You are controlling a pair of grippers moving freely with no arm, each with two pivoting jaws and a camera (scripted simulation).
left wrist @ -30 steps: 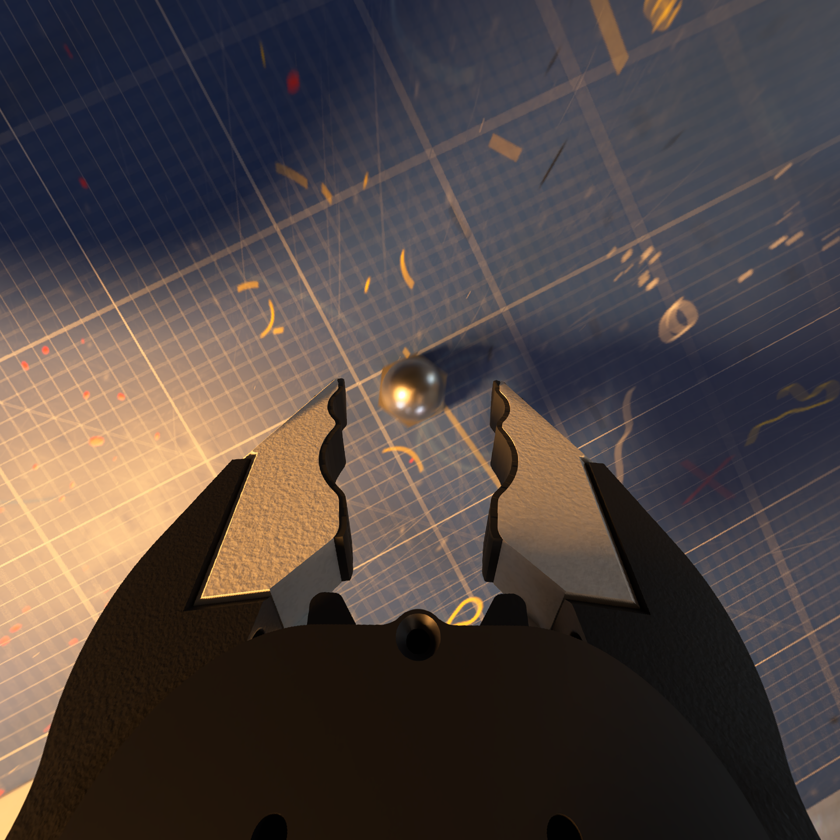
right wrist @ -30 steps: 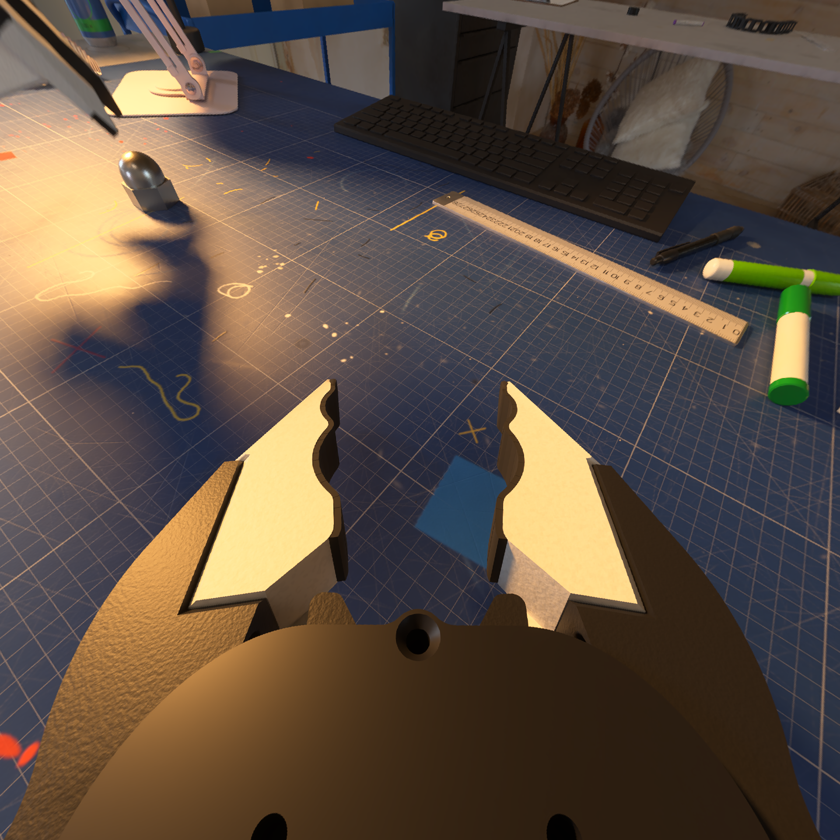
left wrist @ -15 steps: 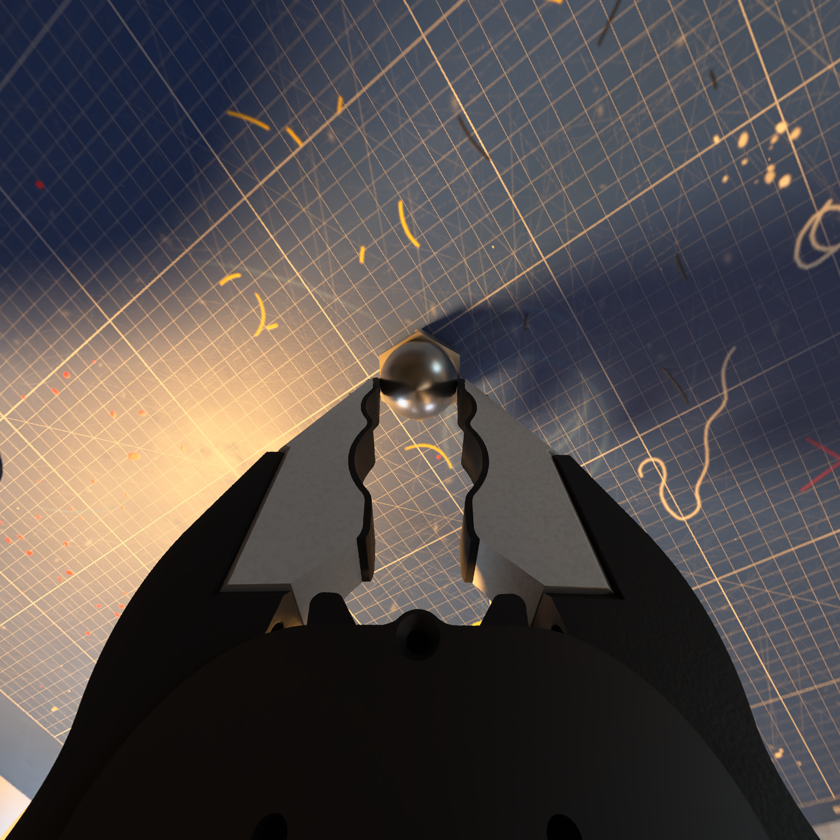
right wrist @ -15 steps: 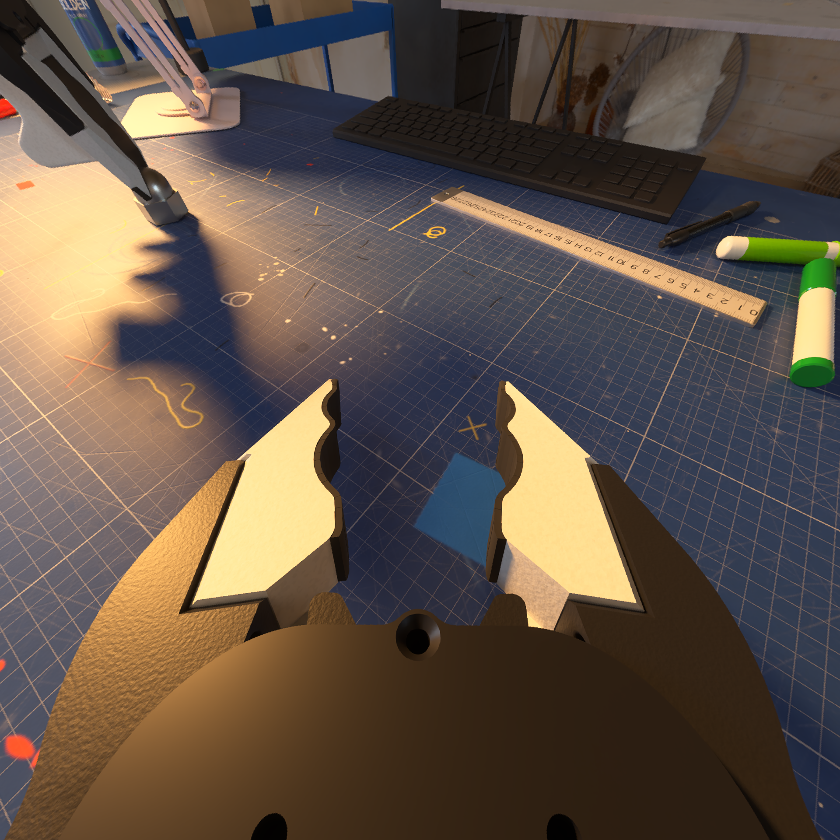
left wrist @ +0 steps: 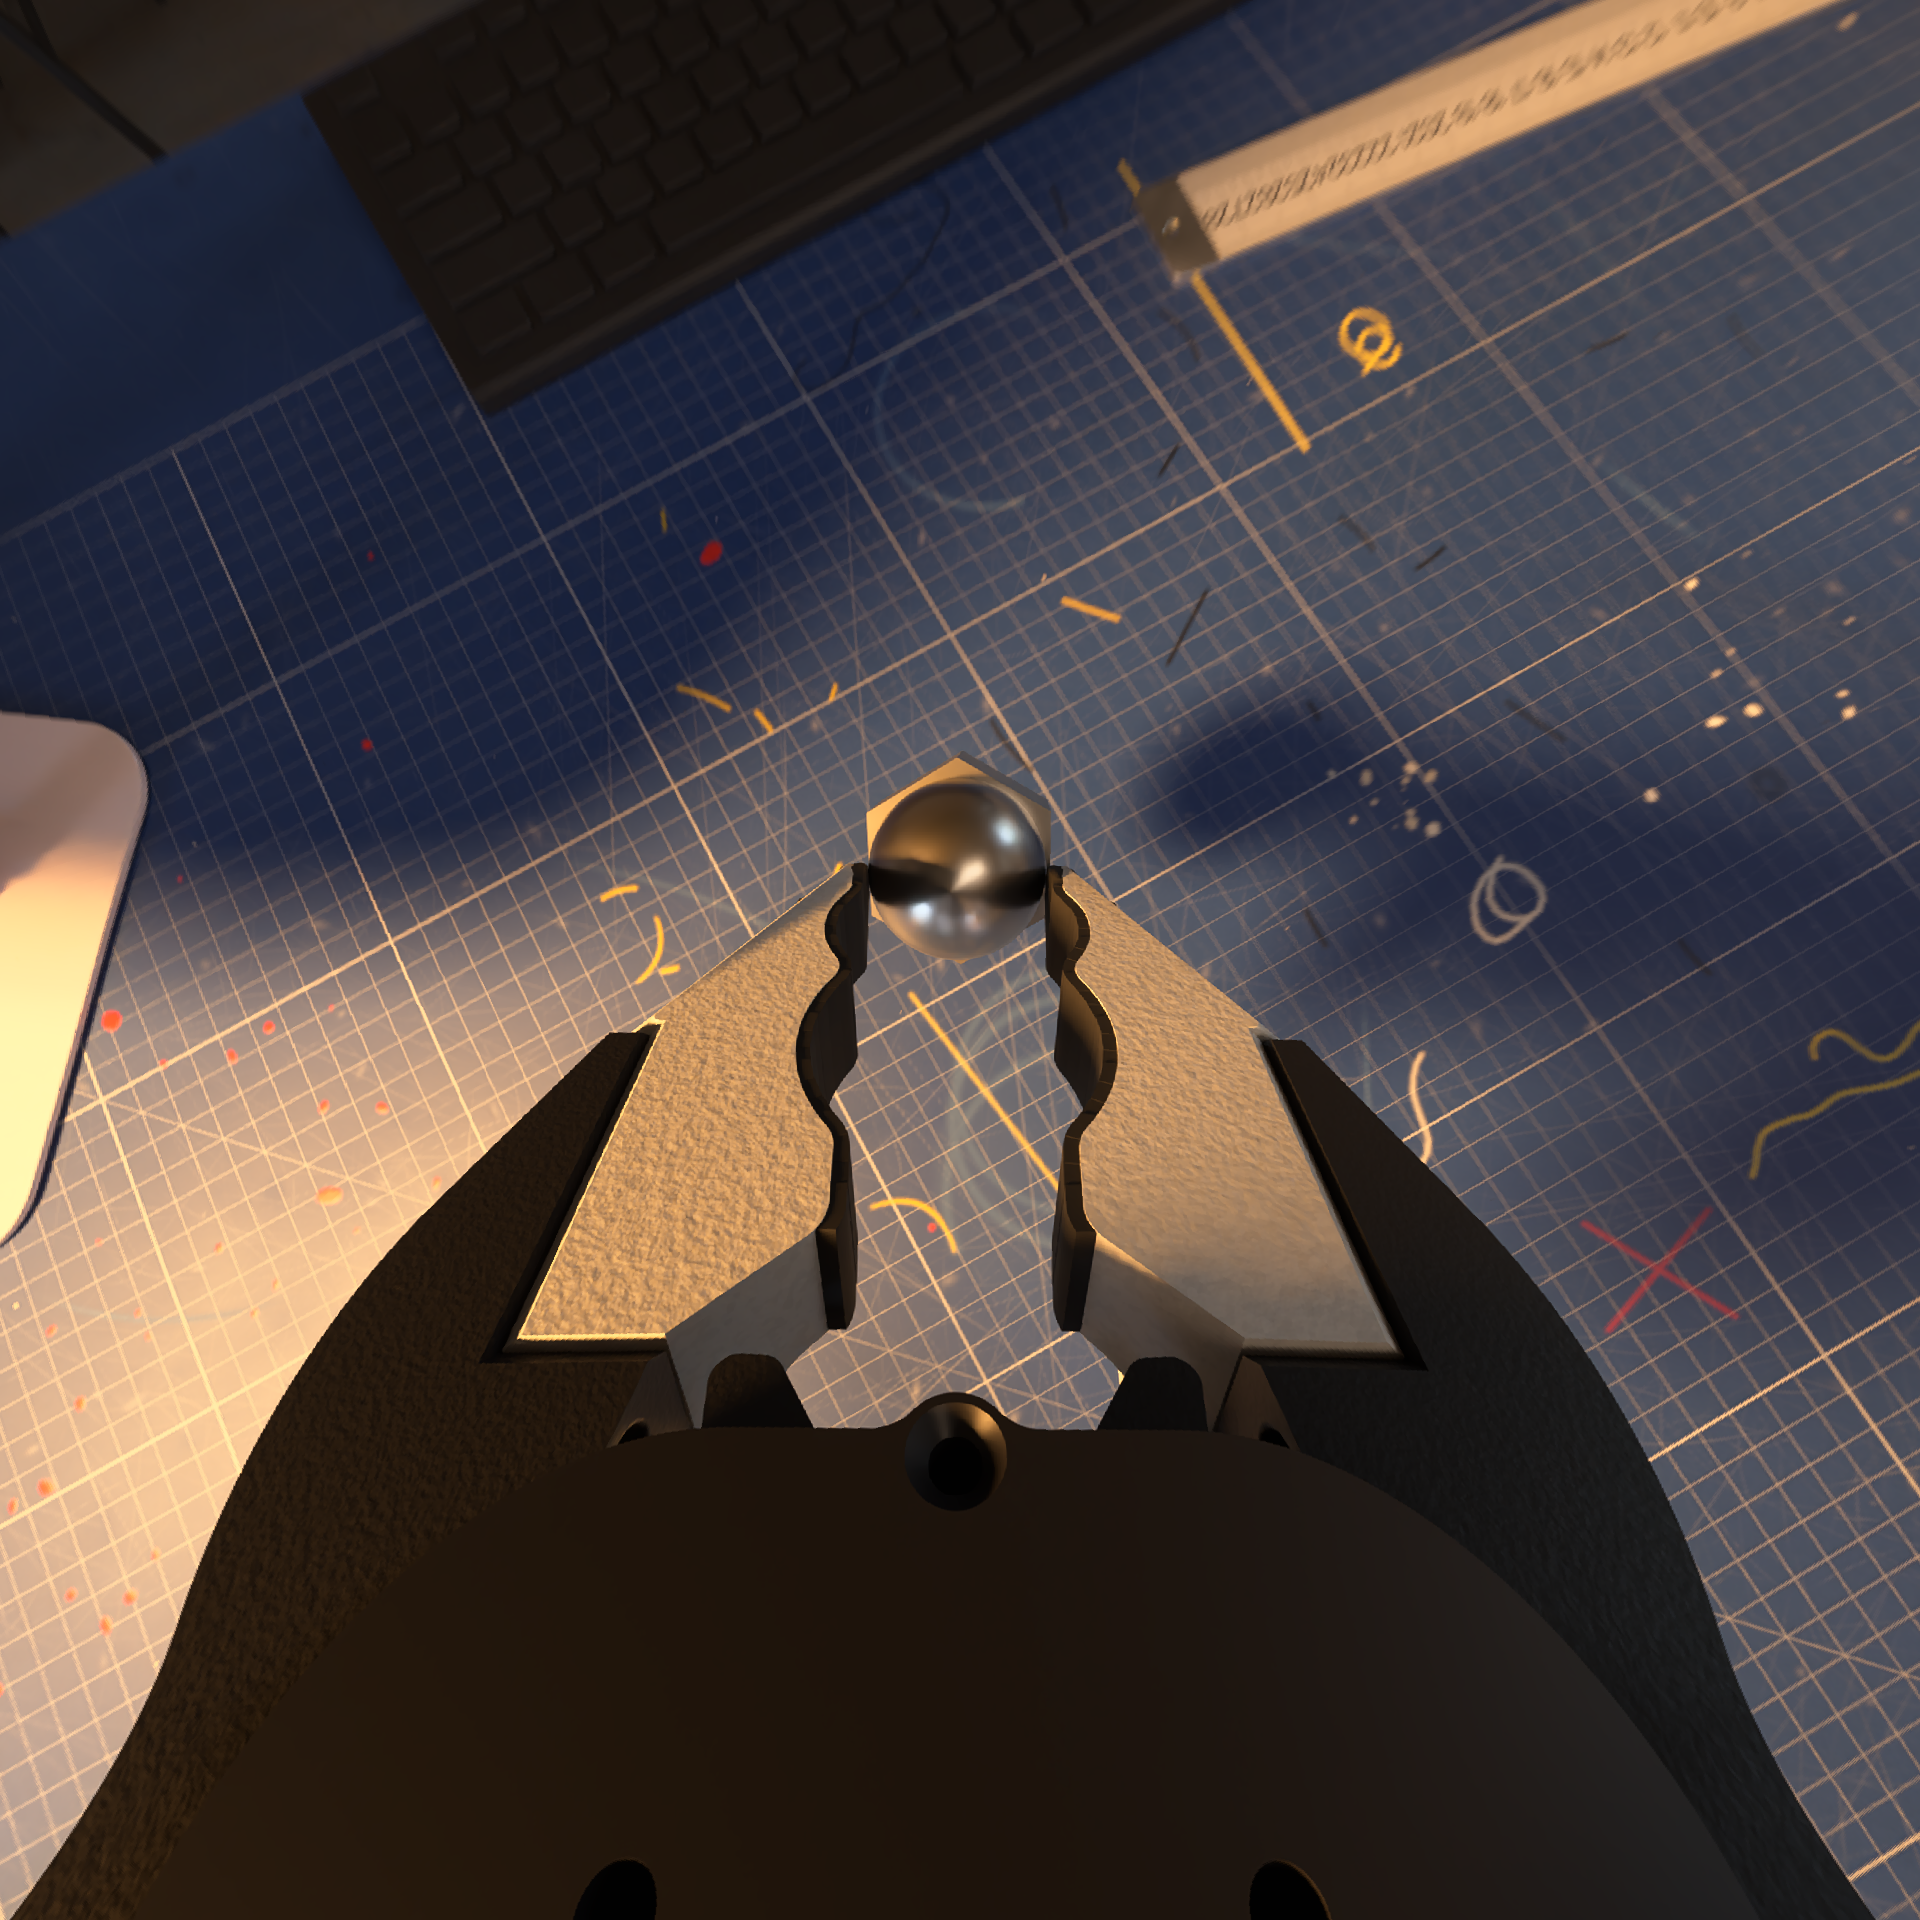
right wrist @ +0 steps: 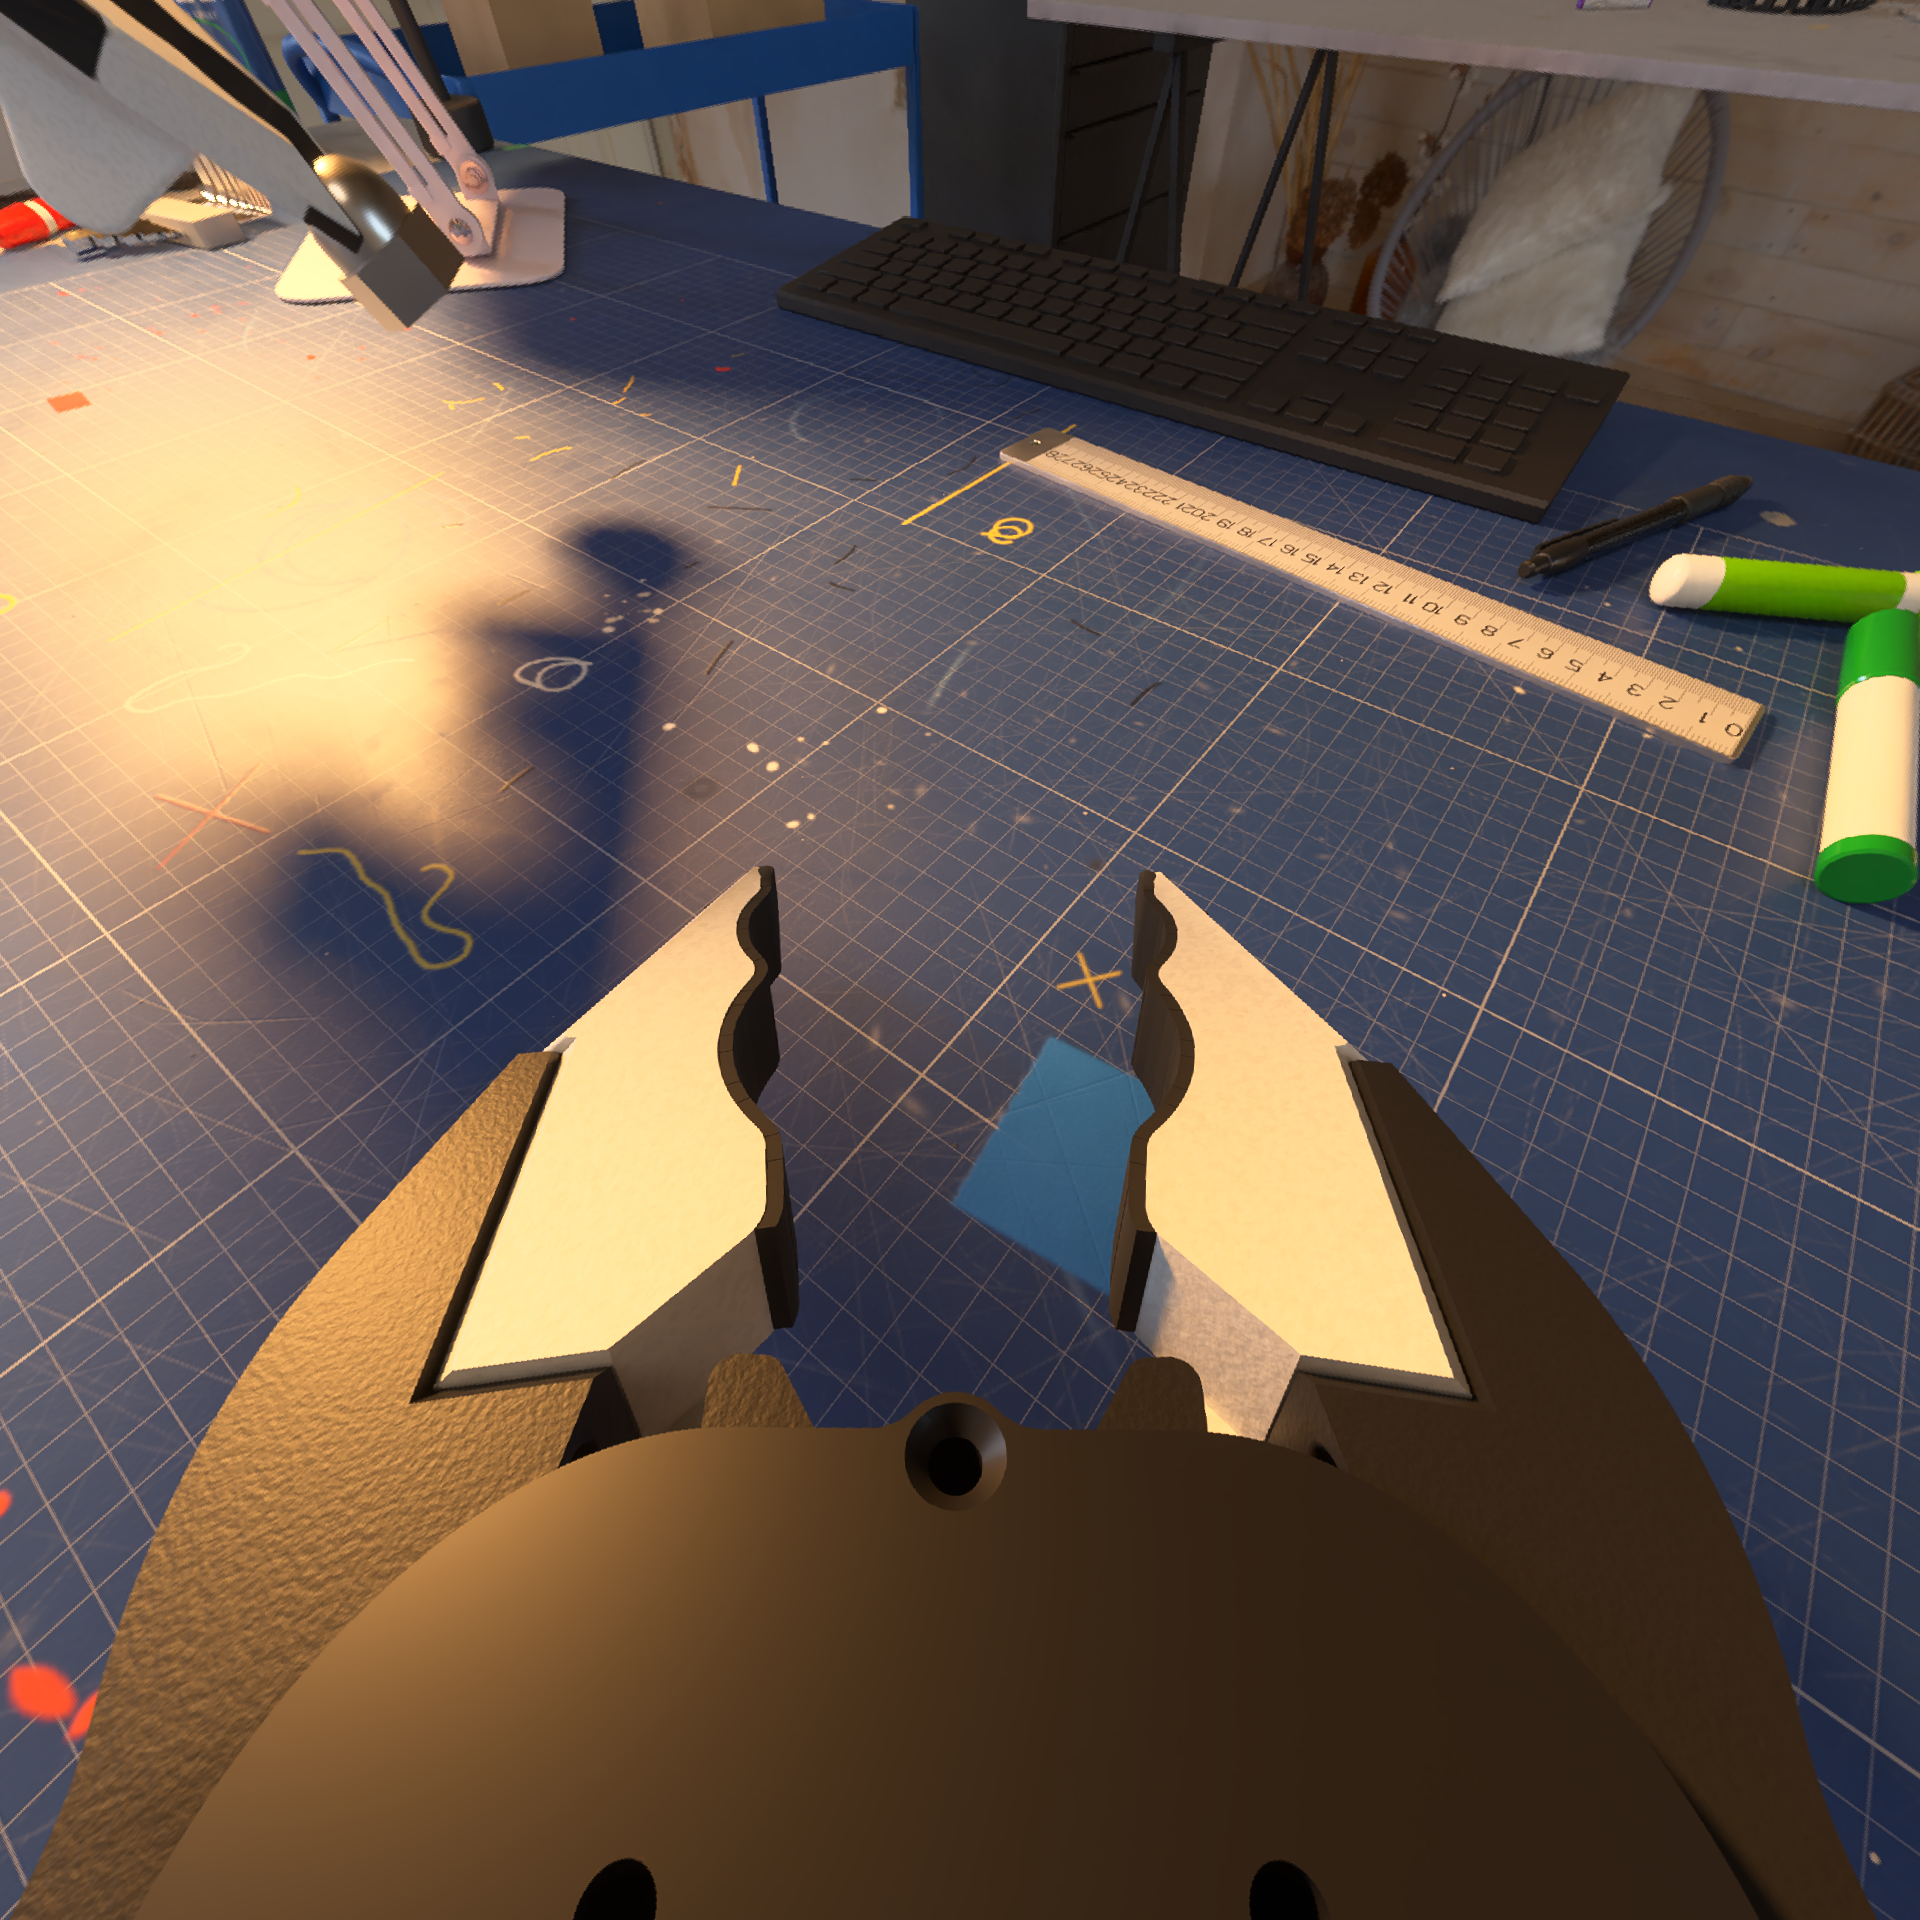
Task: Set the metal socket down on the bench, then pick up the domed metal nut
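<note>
Dark textured gripper (left wrist: pixel 956 883) bodies, pale scalloped fingers (right wrist: pixel 665 1132), one centre screw hole.

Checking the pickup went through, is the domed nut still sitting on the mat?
No, in the right wrist view the domed nut hangs clear above the mat, clamped in the left gripper.

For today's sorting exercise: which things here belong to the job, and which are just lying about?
Job:
domed metal nut, gripped by left gripper
right gripper, open

Lying about:
keyboard
ruler
black pen
green markers
lamp base
</note>
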